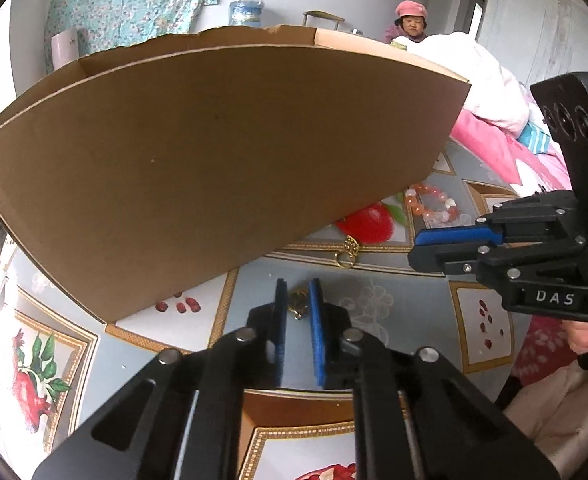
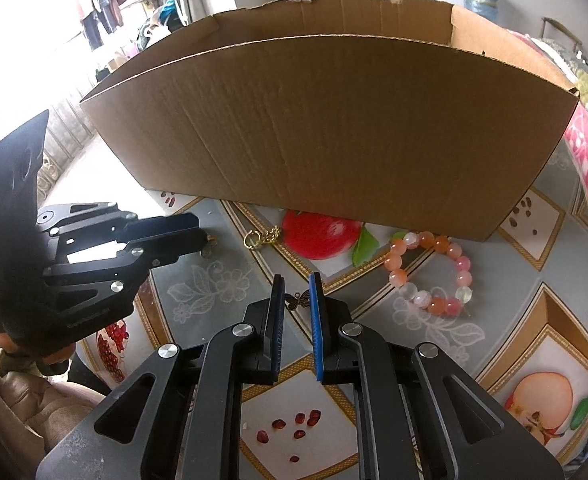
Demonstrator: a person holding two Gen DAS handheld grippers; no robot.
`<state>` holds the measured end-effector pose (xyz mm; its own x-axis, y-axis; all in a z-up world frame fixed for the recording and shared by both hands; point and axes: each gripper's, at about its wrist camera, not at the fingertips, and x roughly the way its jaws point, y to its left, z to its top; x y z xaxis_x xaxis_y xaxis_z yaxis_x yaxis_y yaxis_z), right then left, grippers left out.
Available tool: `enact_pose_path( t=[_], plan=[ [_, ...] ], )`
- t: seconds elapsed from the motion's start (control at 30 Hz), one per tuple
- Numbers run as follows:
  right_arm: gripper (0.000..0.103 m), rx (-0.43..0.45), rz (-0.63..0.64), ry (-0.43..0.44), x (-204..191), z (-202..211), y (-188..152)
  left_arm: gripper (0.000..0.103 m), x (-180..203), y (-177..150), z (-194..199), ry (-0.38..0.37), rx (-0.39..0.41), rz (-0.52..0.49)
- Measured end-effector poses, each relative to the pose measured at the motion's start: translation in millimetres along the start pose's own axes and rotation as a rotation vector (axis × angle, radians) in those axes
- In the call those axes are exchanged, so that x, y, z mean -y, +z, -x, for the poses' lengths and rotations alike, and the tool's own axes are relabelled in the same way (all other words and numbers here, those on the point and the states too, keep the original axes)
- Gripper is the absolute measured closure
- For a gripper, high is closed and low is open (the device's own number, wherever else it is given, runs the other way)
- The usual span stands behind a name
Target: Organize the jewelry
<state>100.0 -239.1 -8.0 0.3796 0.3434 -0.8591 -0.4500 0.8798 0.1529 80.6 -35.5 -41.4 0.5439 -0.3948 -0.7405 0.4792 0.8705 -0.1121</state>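
A brown cardboard box (image 1: 213, 152) stands open-topped on the patterned tablecloth; it also shows in the right wrist view (image 2: 334, 128). My left gripper (image 1: 298, 300) is open, its jaws either side of a small gold trinket (image 1: 298, 305) on the cloth. My right gripper (image 2: 296, 296) is open around a small dark butterfly charm (image 2: 298, 300). A pink and orange bead bracelet (image 2: 434, 272) lies right of it, near the box; it also shows in the left wrist view (image 1: 432, 204). A gold ring with a chain piece (image 2: 261, 237) lies by the box's foot, also in the left wrist view (image 1: 346, 254).
The tablecloth (image 2: 221, 280) has fruit prints. A pink quilt and white bedding (image 1: 494, 120) lie to the right. A person in a pink hat (image 1: 410, 20) sits behind the box. The right gripper body (image 1: 534, 256) is at the left view's right side.
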Motion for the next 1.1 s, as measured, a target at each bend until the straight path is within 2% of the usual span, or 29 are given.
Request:
enact_pose_path(
  t=[0.13,0.17,0.37,0.6,0.8,0.87,0.93,1.1],
  plan=[
    [0.093,-0.001,0.0,-0.001,0,0,0,0.095,-1,-1,1,0.0,0.009,0.005],
    [0.093,0.0,0.0,-0.001,0,1,1,0.103,-1,-1,1,-0.001,0.012,0.005],
    [0.093,0.004,-0.001,-0.004,0,5,2,0.103,-6,-2,9,-0.021,0.029,0.038],
    [0.093,0.009,-0.001,-0.006,0,9,3,0.103,-10,-2,25,-0.012,0.062,0.057],
    [0.093,0.008,-0.001,-0.005,0,10,3,0.103,-5,-3,28,-0.107,0.037,0.057],
    [0.093,0.008,-0.001,-0.004,0,10,3,0.097,-1,-5,25,-0.112,0.02,0.043],
    [0.093,0.008,-0.001,-0.005,0,10,3,0.082,3,-7,20,-0.109,0.001,0.032],
    [0.093,0.006,-0.005,-0.003,0,11,3,0.076,5,-8,9,-0.079,-0.022,0.03]
  ],
)
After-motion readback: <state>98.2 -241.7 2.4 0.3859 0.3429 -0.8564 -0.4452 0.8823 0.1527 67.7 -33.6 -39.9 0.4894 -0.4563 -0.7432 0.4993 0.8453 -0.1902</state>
